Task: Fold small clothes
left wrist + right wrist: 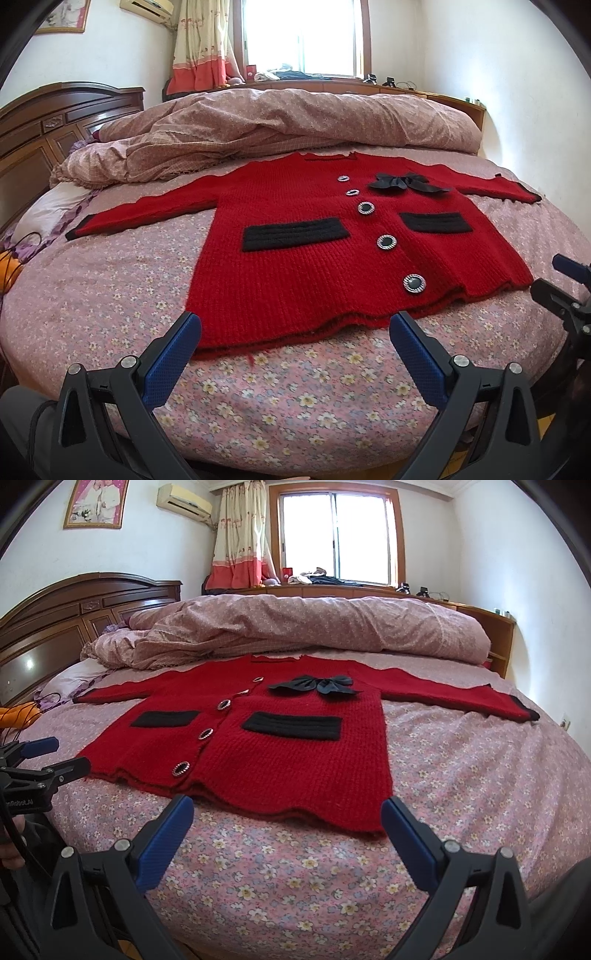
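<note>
Fold not started: red cardigan [295,266] lies flat, front up, sleeves spread, on the floral bedsheet [110,295].

Left gripper [295,328] and right gripper [288,812] both spread wide, empty, hovering at the hem. All folds remain. Bedroom: rumpled duvet [314,624] behind, wooden headboard [74,605], bright window [336,535].

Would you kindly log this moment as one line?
cardigan: flat, unfolded | left gripper: open, at hem | right gripper: open, at hem
</note>
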Available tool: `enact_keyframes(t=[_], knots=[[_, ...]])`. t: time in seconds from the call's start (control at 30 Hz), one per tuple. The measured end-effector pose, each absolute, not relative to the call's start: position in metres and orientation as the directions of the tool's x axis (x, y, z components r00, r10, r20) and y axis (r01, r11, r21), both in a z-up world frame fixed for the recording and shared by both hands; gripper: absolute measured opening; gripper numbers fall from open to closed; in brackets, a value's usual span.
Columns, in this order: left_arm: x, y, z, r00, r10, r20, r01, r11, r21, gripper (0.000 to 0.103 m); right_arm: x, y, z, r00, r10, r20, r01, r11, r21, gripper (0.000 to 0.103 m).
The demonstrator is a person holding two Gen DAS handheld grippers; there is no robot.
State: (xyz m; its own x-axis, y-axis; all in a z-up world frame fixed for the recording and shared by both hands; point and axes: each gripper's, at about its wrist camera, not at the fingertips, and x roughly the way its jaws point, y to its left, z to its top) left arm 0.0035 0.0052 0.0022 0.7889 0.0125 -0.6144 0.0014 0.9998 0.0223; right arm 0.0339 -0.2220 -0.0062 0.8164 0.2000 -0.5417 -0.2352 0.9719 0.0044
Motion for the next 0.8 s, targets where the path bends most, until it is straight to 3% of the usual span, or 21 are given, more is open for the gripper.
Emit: enact_keyframes(t=[0.13,0.3,0.5,0.73,0.8], knots=[[0.013,0.021,0.007,0.785,0.040,-0.618,-0.043,0.999,0.009,0.099,0.041,-0.204,0.009,0.821,0.249,-0.514,-0.289,0.957,0.002,0.103],[0.044,0.079,0.023,0.791,0.030,-0.610,-0.128,0.985,-0.117,0.099,0.069,-0.158,0.034,0.793,0.370,-0.484,-0.404,0.914,0.035,0.103],[0.096,0.187,0.026,0.785,0.018,-0.620,-0.270,0.910,-0.315,0.099,0.110,-0.070,0.051,0.736,0.493,-0.464,-0.545,0.838,0.027,0.103],[0.147,0.309,0.012,0.754,0.093,-0.651,-0.467,0.772,-0.431,0.097,0.166,0.024,0.054,0.689,0.561,-0.459,-0.614,0.788,0.042,0.103],[0.158,0.346,0.002,0.737,0.102,-0.668,-0.535,0.691,-0.486,0.092,0.189,0.054,0.053,0.675,0.573,-0.465,-0.620,0.782,0.064,0.103]])
